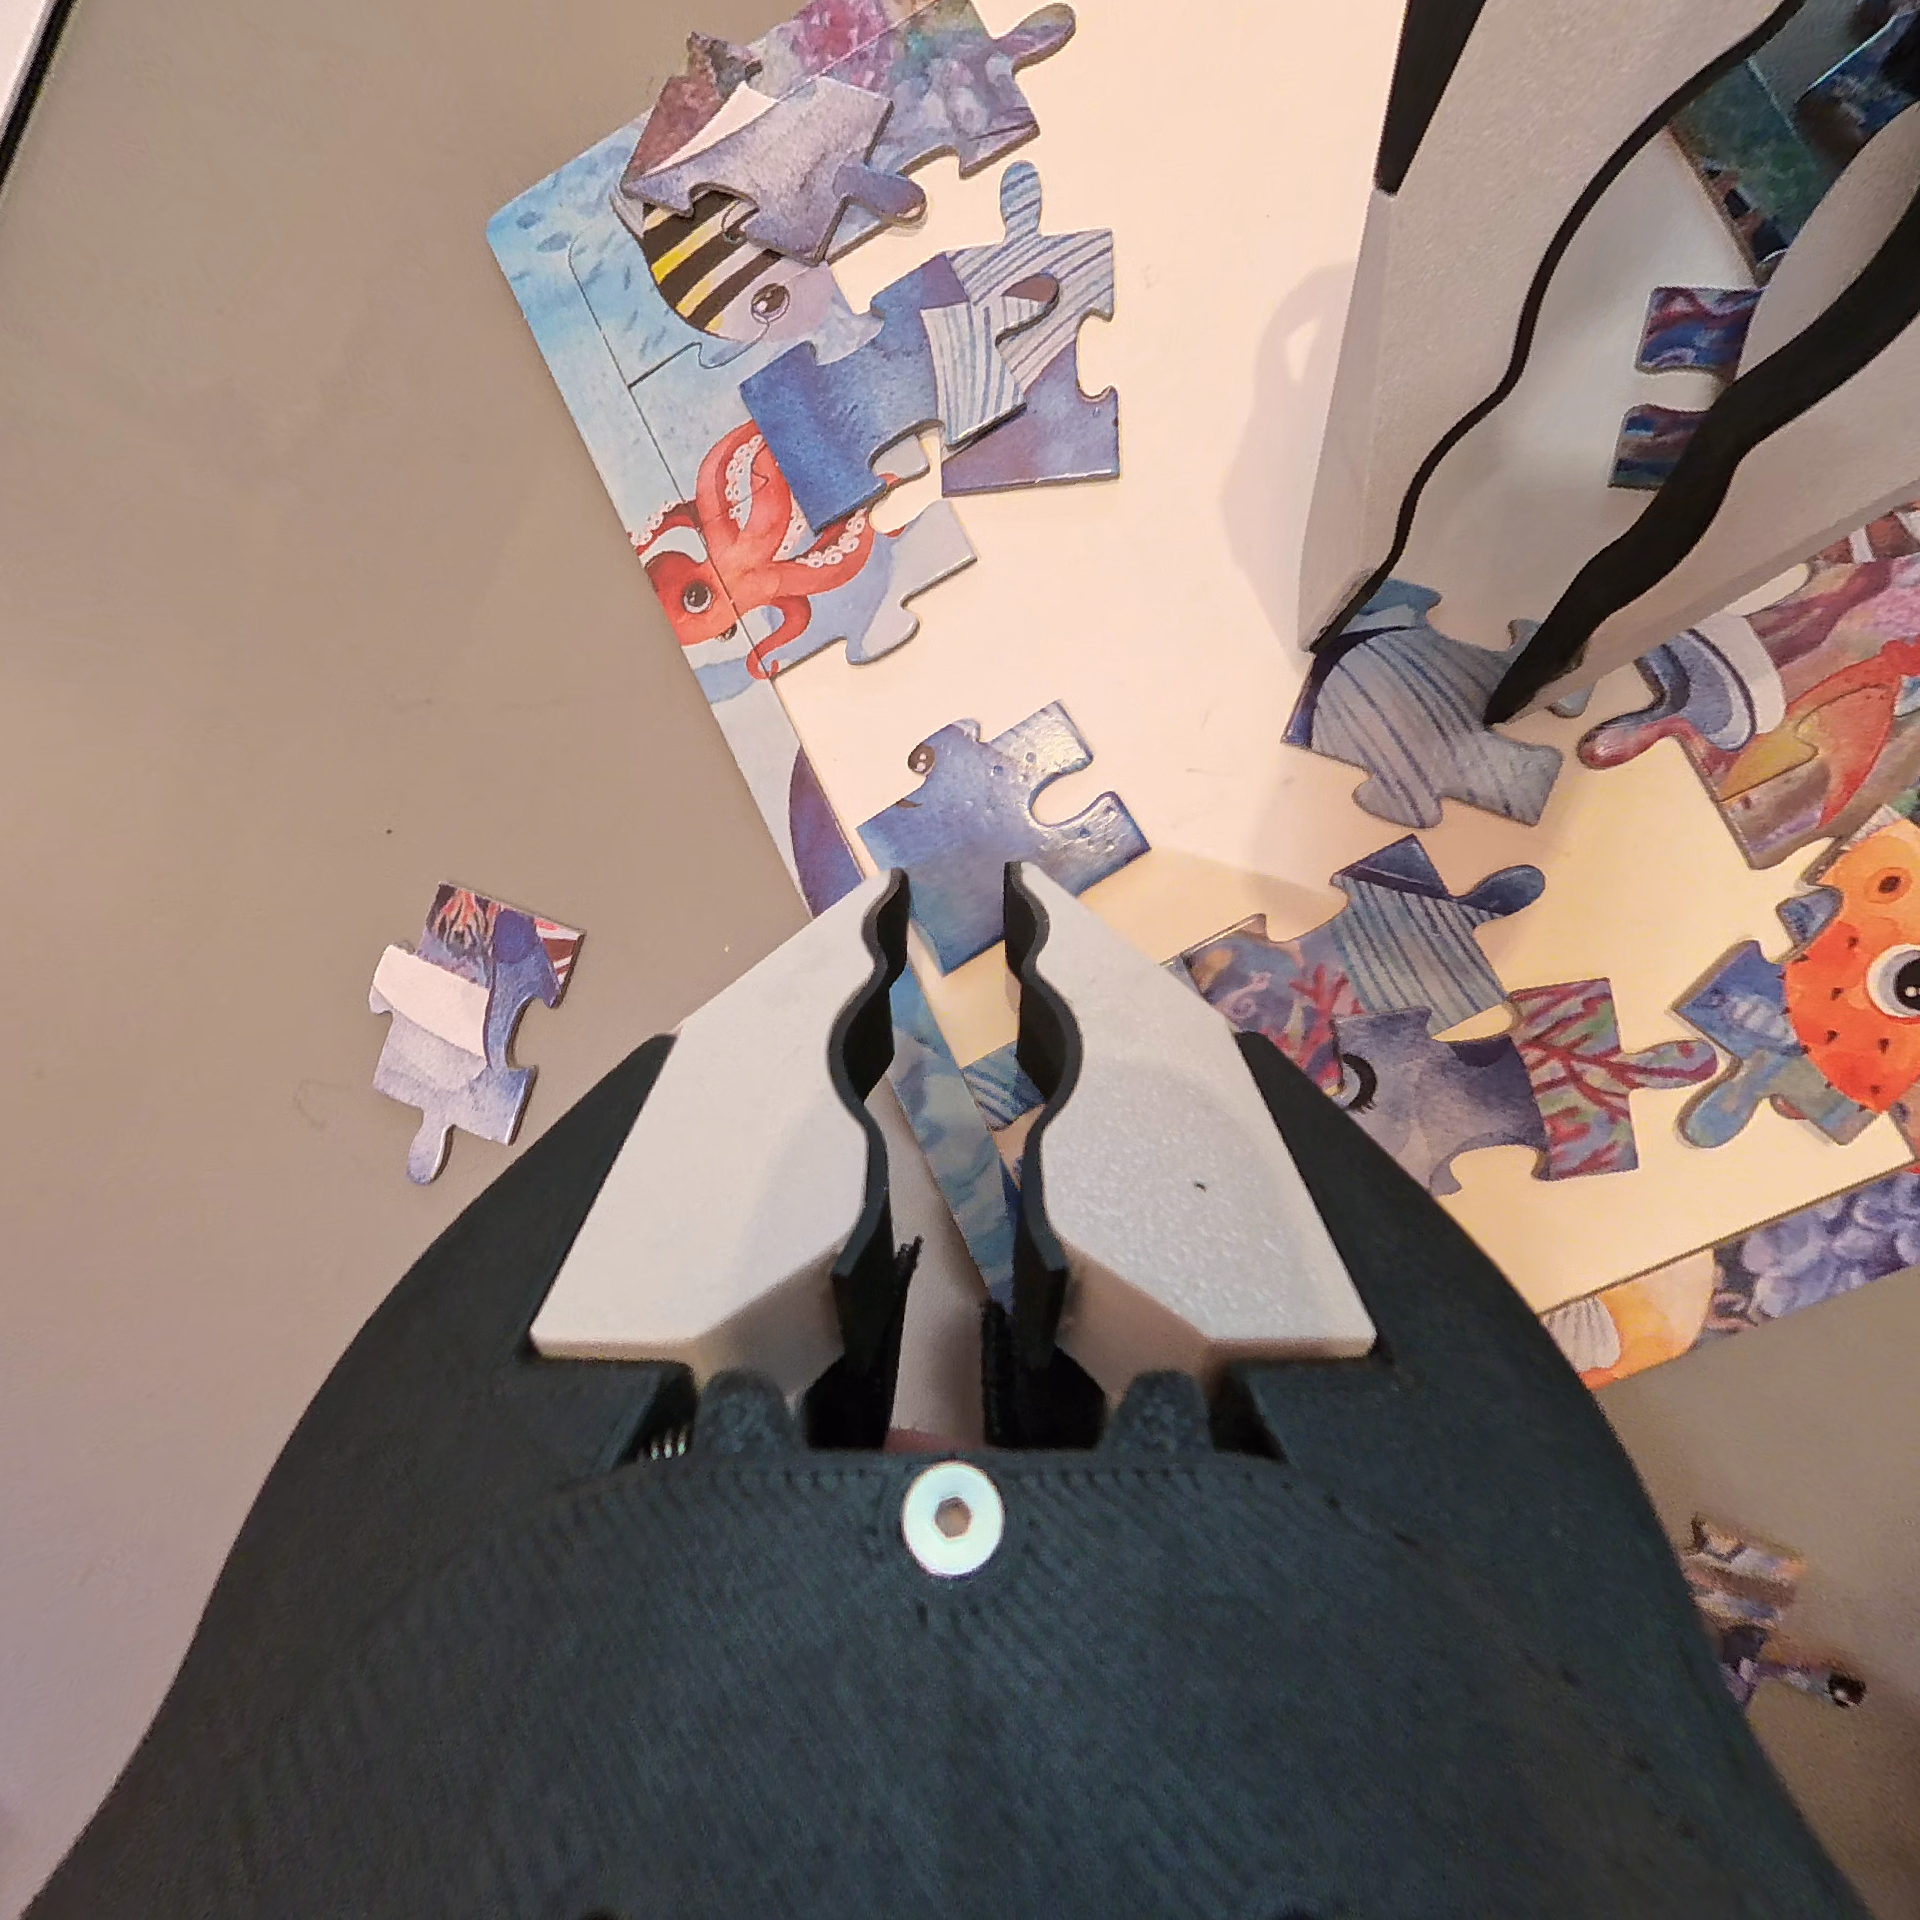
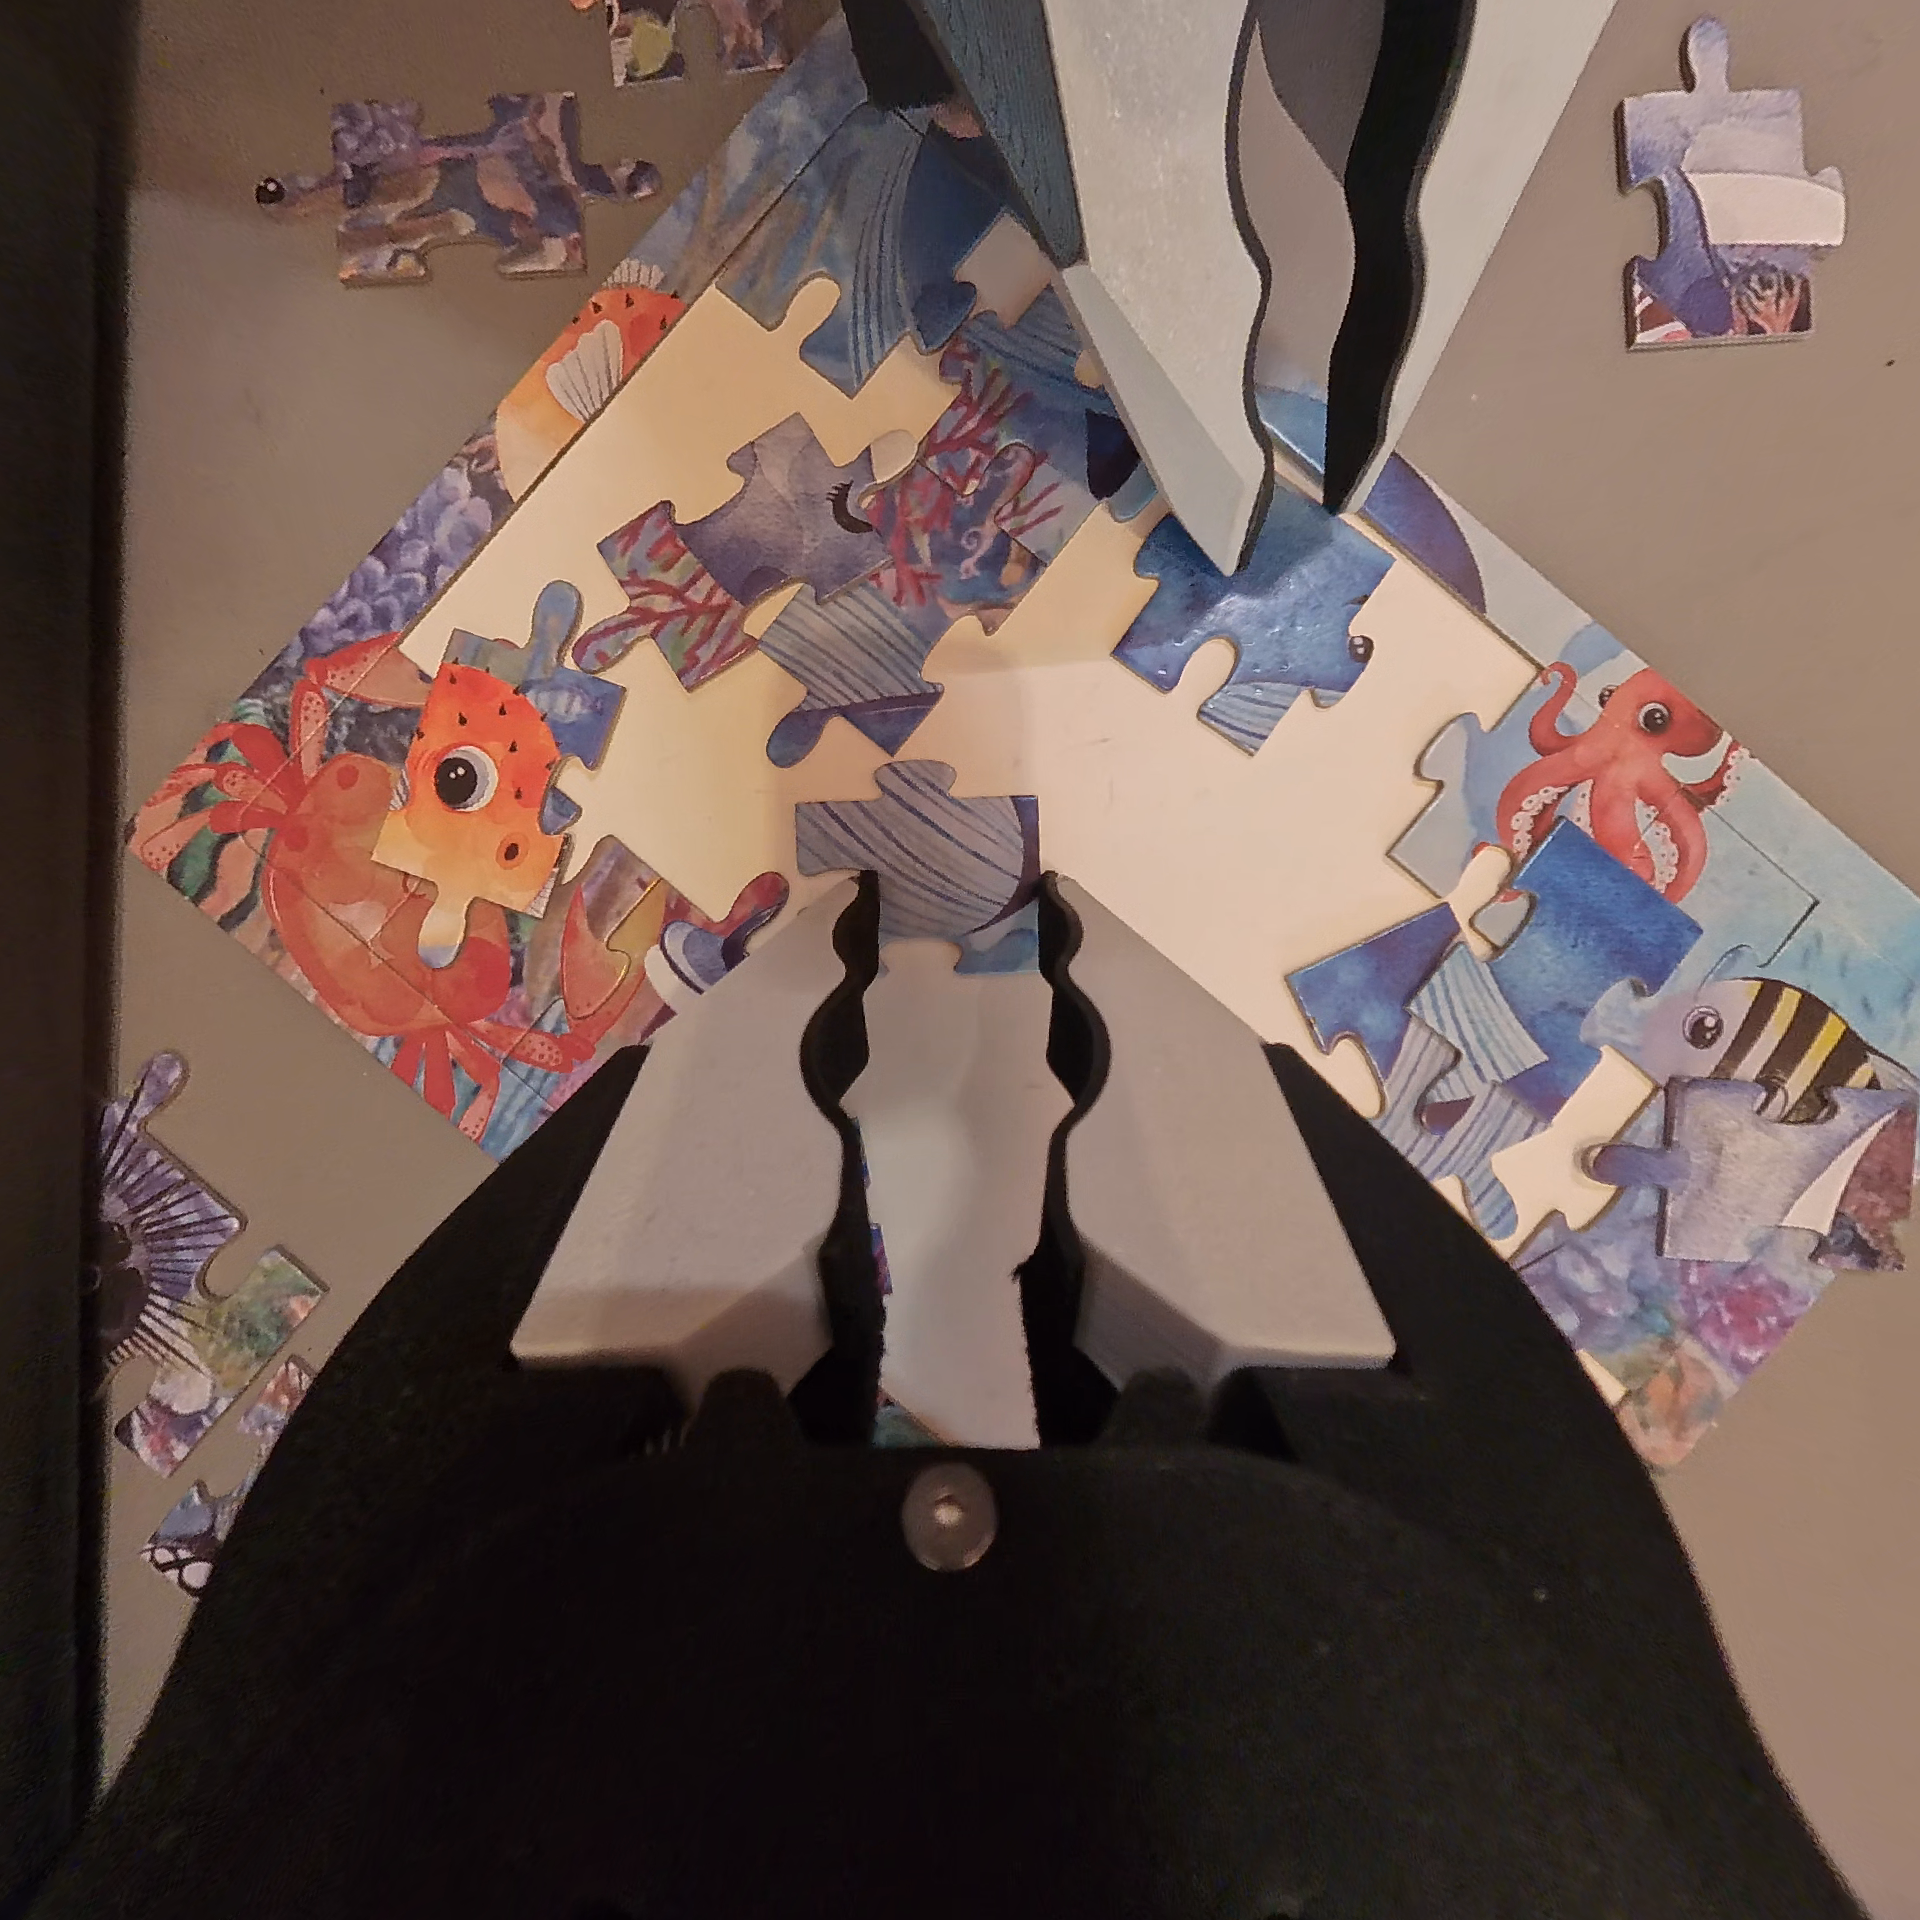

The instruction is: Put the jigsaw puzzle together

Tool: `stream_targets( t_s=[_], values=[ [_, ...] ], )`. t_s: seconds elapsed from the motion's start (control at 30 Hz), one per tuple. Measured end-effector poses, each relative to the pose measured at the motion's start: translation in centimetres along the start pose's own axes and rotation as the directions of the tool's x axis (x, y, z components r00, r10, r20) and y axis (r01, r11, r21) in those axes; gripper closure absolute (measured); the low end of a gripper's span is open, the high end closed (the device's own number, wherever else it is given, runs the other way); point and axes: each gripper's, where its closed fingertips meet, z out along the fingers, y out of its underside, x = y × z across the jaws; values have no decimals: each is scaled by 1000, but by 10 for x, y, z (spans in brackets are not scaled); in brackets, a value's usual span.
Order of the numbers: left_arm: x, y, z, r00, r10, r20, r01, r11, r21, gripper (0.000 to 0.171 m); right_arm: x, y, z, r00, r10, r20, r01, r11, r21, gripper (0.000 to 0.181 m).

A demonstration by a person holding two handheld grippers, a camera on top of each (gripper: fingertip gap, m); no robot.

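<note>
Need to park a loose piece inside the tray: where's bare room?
Bare cream patch mid-tray, between the striped piece at the right gripper, the dark blue piece under the left gripper and the octopus. Crowded around the pufferfish and coral pieces.

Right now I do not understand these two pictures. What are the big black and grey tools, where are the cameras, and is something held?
A person holds two hand grippers, and each carries a camera looking along its own fingers. The left wrist view shows the left gripper above a dark blue piece; the right gripper is above a striped pale blue piece. Both are open and hold nothing. Each appears from above in the other's picture. Below lies the puzzle tray with a sea picture, partly filled, on a grey table with some loose pieces.
</note>
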Motion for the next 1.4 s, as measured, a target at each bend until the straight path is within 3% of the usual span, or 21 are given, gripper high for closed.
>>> stream_targets(
  t_s=[0.67, 1.03, 1.23, 1.4],
  values=[
    [17, -24, -4, 991, -48, -127, 64, 990, 127, 144, 29, -15, -22, 982, -6, -190, 23, 996, 89, 152],
    [8, -13, 4, 998, -31, -56, 34, 998, 60, 145, 44, -12, -24, 970, 59, -234, -35, 994, 106, 152],
    [12, -35, -8, 991, -65, -119, 87, 979, 186, 147, 45, -16, -26, 967, 63, -247, -33, 992, 124, 152],
    [17, -37, -7, 985, -73, -157, 104, 975, 198, 149, 48, -16, -28, 962, 63, -266, -29, 991, 127, 153]
  ],
)
